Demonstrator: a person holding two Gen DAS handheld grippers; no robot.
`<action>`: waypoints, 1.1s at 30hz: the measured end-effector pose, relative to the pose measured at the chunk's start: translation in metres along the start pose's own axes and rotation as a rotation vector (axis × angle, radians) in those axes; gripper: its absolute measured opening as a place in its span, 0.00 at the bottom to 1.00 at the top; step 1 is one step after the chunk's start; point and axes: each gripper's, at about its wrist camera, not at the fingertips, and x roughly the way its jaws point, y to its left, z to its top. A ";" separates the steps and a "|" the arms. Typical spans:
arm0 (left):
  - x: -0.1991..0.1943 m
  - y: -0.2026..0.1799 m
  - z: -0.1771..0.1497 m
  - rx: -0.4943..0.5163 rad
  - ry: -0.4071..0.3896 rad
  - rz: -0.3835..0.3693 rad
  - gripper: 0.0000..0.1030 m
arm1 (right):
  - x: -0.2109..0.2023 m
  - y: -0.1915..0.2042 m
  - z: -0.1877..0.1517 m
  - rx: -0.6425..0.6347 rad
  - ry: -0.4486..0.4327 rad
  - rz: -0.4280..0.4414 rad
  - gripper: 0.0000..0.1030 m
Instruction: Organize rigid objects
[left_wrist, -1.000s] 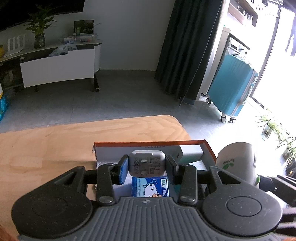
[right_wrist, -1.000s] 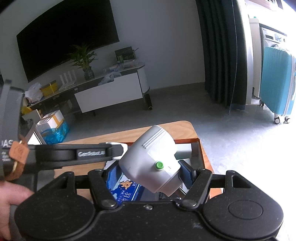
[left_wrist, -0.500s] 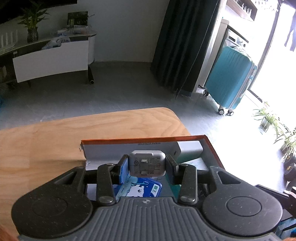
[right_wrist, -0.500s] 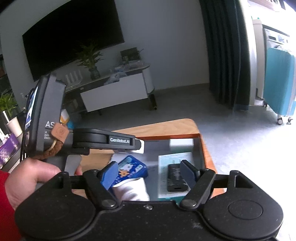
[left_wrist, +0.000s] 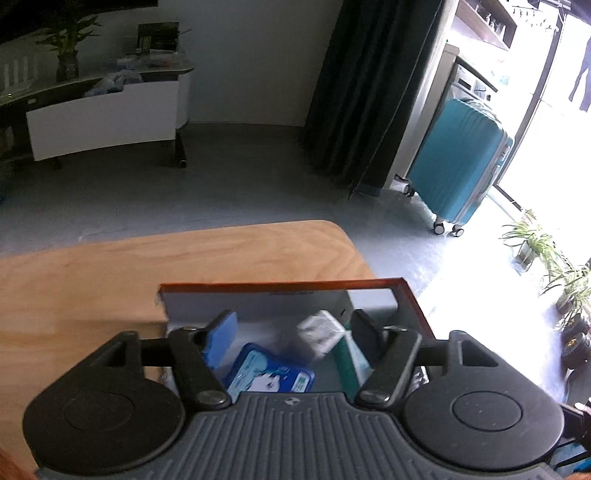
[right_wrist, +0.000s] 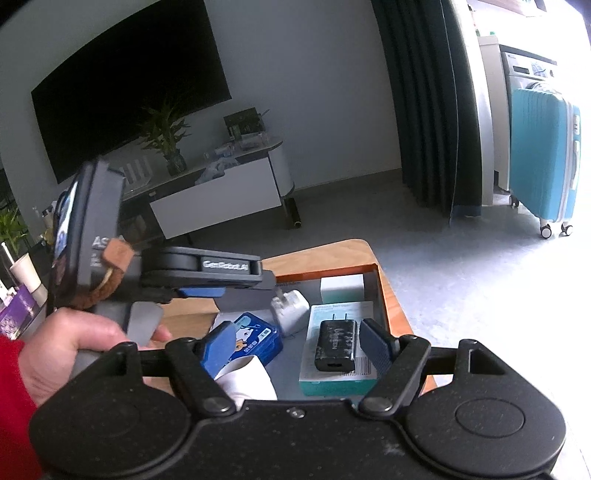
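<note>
An orange-rimmed box (left_wrist: 280, 284) (right_wrist: 382, 291) stands at the right end of the wooden table (left_wrist: 110, 280). My left gripper (left_wrist: 294, 323) hangs over it, its jaws opening. A white charger (left_wrist: 319, 332) (right_wrist: 290, 310) shows blurred and loose between and beyond them, inside the box. A blue tin (left_wrist: 269, 376) (right_wrist: 255, 339) lies below. My right gripper (right_wrist: 297, 345) is open over the box with nothing gripped. A black charger (right_wrist: 336, 345) rests on a teal carton (right_wrist: 338, 380). A white rounded device (right_wrist: 247, 376) lies under its left finger.
A small white box (right_wrist: 341, 290) sits at the box's far wall. A hand (right_wrist: 74, 343) in a red sleeve holds the left gripper's handle. Beyond the table's rounded corner is grey floor, with a teal suitcase (left_wrist: 458, 166), a dark curtain and potted plants (left_wrist: 532, 243).
The left jaws have spread and let go of the white charger, which now sits in the box. The right gripper released the white rounded device, which dropped into the box below it.
</note>
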 end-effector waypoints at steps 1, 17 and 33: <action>-0.004 0.000 -0.001 0.005 -0.001 0.011 0.74 | -0.004 0.000 -0.001 -0.004 -0.003 -0.003 0.85; -0.084 -0.015 -0.049 0.023 -0.018 0.121 1.00 | -0.052 0.005 -0.025 -0.016 0.016 -0.016 0.86; -0.115 -0.028 -0.117 -0.008 0.049 0.178 1.00 | -0.083 0.016 -0.061 -0.059 0.082 -0.024 0.87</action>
